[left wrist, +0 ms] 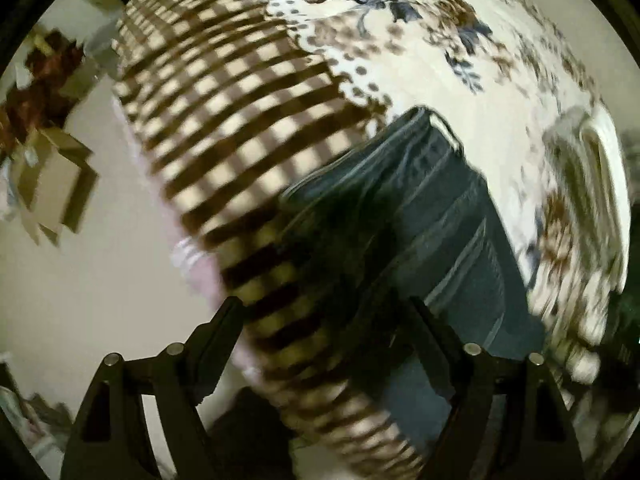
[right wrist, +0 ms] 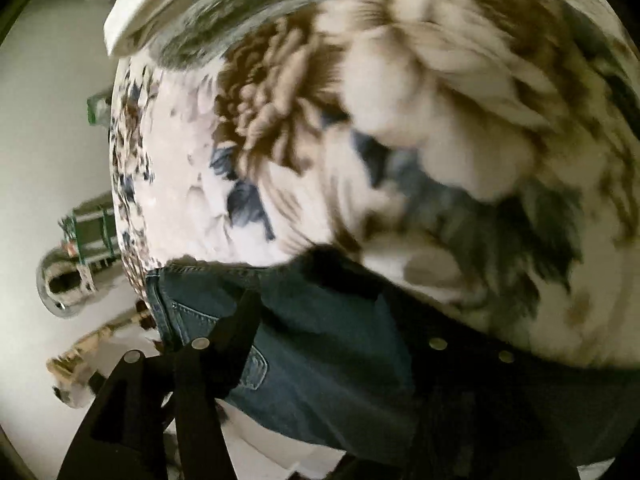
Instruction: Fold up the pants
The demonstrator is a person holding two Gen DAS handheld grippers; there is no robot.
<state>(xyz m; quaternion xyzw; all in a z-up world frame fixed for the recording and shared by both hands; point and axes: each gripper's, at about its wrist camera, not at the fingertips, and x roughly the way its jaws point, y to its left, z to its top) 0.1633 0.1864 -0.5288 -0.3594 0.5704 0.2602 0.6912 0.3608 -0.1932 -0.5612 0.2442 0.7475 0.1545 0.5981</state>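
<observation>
Dark blue jeans (left wrist: 432,216) lie folded in a long strip on a bed with a floral and brown-checked blanket (left wrist: 240,92). My left gripper (left wrist: 324,312) is open and empty, its black fingers (left wrist: 224,320) spread wide just above the near end of the jeans and the checked part of the blanket. In the right wrist view the jeans (right wrist: 320,344) show a back pocket and hang at the bed's edge. My right gripper (right wrist: 288,284) is open, its fingers (right wrist: 240,320) spread over the denim. Both views are motion-blurred.
The bed edge runs along the left, with pale floor (left wrist: 100,240) beyond it. A cardboard box (left wrist: 56,184) stands on the floor. A folded pale cloth (left wrist: 592,168) lies on the blanket at right. Green-striped items (right wrist: 88,232) sit on the floor.
</observation>
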